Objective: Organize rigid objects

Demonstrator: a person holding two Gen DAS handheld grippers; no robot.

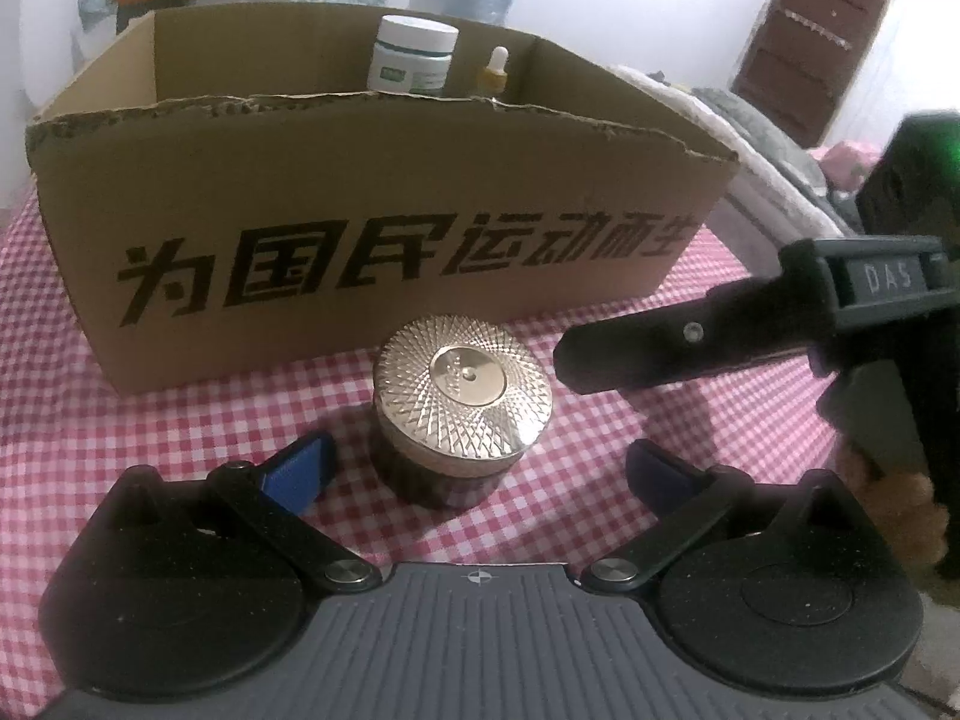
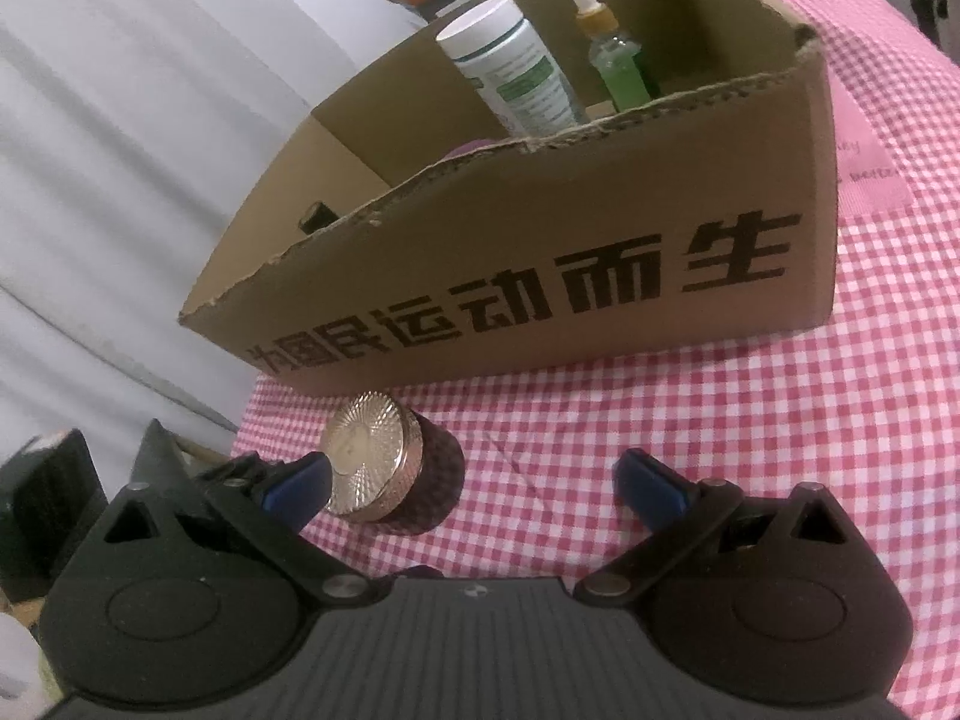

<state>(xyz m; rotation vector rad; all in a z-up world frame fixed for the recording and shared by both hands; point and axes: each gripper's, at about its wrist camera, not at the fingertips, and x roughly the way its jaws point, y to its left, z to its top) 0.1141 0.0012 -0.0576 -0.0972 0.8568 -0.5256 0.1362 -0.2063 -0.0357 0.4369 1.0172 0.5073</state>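
The left tool [image 1: 474,471] stands wide open around a gold-lidded jar [image 1: 462,414], its pads apart from it. The right tool [image 2: 474,486] gapes too, holding nothing. The jar sits on the checkered tabletop [image 1: 150,420], just before the cardboard box [image 1: 372,228], which holds a white bottle [image 1: 414,57] and a dropper bottle [image 1: 495,72].

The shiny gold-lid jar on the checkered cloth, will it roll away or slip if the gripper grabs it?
Probably not roll: the jar stands upright on its flat base, squat and wide, so it looks hard to tip. Its textured gold lid may give some grip, but the dark round wall below could slip between the open left gripper fingers. It looks rigid, perhaps heavy for its size.
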